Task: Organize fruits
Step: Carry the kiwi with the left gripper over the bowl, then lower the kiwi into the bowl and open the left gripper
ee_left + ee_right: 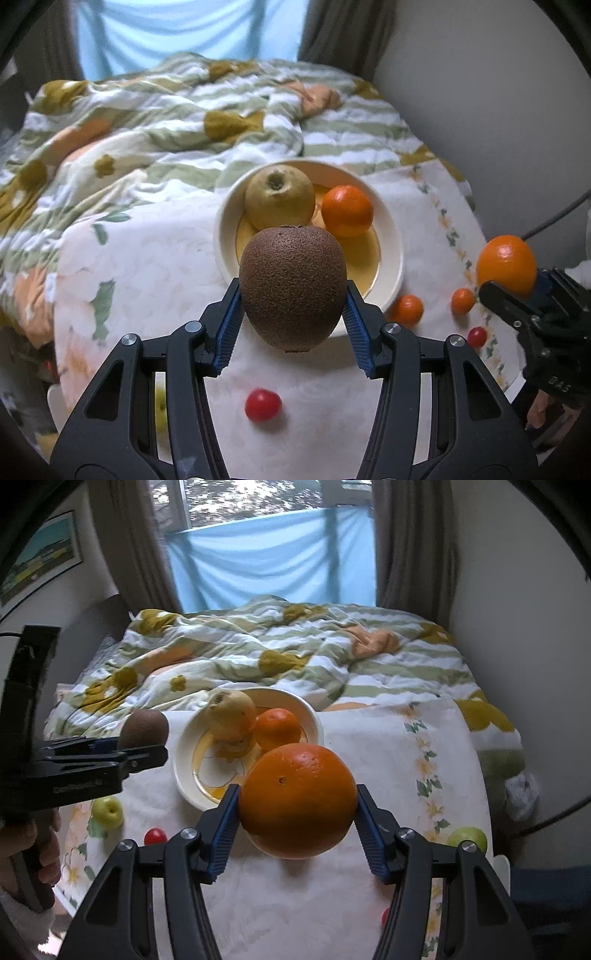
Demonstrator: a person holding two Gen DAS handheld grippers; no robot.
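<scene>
Left wrist view: left tongs (293, 291) clamped on the kiwi (292, 287) — blue ribbed pads pressing both flanks, spread to the fruit's width.
Kiwi: brown, fuzzy, egg-shaped, held up off the cloth just in front of the bowl (391, 236); also seen from the side in the right wrist view (144, 728).
Right tongs: (297, 806) clamped on the large orange (297, 801) — glossy, pitted skin, round, held above the cloth near the bowl rim.
Bowl: cream, round, shallow, yellow pattern inside (314, 716); sits at the far edge of the cloth.
Bowl contents: one yellow-green apple (280, 197), dull skin, stem pit up; one small orange (346, 210) touching it on its right.
Surface: white floral cloth (147, 266), soft and slightly quilted, spread over a bed with a rumpled striped duvet (166, 122).
Loose on cloth: red cherry tomato (263, 405) below the kiwi; two small oranges (406, 309) (462, 300) and another red tomato (477, 336) right of the bowl.
Right wrist view extras: small green apple (107, 812) at left, second green apple (468, 839) at the right edge.
</scene>
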